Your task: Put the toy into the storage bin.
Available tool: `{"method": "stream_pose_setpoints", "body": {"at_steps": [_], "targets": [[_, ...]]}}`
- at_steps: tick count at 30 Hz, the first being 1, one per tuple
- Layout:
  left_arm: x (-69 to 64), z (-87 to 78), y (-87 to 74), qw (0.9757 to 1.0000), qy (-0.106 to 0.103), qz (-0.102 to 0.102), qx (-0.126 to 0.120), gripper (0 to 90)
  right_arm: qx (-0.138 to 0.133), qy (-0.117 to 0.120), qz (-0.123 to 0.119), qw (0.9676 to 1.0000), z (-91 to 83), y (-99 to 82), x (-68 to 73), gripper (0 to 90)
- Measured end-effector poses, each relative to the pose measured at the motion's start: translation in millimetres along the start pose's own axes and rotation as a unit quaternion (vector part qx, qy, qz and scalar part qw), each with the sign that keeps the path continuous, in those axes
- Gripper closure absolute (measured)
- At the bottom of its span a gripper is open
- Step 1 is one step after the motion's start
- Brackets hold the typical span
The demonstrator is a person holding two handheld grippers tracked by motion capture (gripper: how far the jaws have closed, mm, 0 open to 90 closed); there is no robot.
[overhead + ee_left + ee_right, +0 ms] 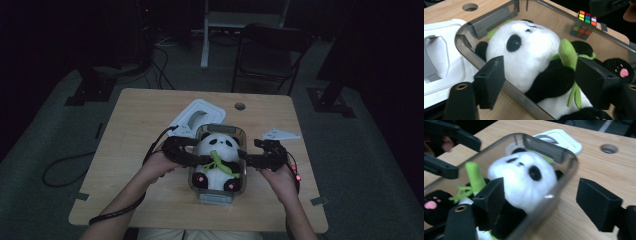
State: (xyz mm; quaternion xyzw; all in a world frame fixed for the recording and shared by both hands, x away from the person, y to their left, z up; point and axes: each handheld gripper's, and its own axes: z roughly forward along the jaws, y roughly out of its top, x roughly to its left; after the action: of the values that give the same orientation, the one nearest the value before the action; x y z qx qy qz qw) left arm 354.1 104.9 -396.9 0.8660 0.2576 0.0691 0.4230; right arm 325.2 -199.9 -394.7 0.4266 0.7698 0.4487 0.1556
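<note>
Now the toy panda (217,159) lies on its back in the clear box (242,134), its length running away from the person. Left gripper (183,151) and right gripper (256,152) flank it evenly, each straddling a box wall, both with jaws apart and gripping nothing.

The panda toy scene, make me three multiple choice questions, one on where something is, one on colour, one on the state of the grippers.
1. Where does the panda toy lie?
A. in the clear box
B. on the white lid
C. on the floor

2. What colour is the stalk on the panda's chest?
A. red
B. green
C. blue

3. How do the left gripper and right gripper stand?
A. both open
B. both shut on the lid
C. both shut on the cube

Answers: 1 A, the clear walls ring the toy; 2 B, it shows green against the fur; 3 A, each gripper's jaws stand apart, pressing nothing.
</note>
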Motion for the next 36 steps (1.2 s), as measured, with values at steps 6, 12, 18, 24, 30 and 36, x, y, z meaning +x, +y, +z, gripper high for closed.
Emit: {"method": "stream_pose_setpoints", "body": {"at_steps": [6, 12, 18, 24, 30, 36], "targets": [[-2.3, -4.1, -2.8, 0.9999, 0.008, 0.008, 0.000, 10.2, 0.002, -0.021, 0.009, 0.9997, -15.0, -17.3, -12.6, 18.2], [-2.3, -8.7, -8.2, 0.9999, 0.014, 0.009, 0.003, 1.5, 0.002, -0.049, 0.038, 0.9981, -31.3, -40.7, -31.8, 16.5], [-6.0, -7.4, -16.7, 0.9998, 0.014, 0.012, 0.008, 1.5, 0.013, -0.107, 0.064, 0.9922, -44.5, -69.2, -57.7, 14.0], [-8.2, -10.1, -20.1, 0.9998, 0.018, 0.011, 0.006, 1.5, 0.036, -0.150, 0.099, 0.9832, -50.0, -102.0, -75.2, 13.7], [-9.9, -13.2, -23.6, 0.9997, 0.021, 0.011, 0.007, 1.6, 0.054, -0.158, 0.123, 0.9783, -47.8, -126.7, -81.1, 13.4], [-8.4, -15.3, -30.7, 0.9996, 0.028, 0.009, 0.002, 1.5, 0.073, -0.156, 0.123, 0.9772, -37.1, -136.0, -78.6, 13.7]]}}
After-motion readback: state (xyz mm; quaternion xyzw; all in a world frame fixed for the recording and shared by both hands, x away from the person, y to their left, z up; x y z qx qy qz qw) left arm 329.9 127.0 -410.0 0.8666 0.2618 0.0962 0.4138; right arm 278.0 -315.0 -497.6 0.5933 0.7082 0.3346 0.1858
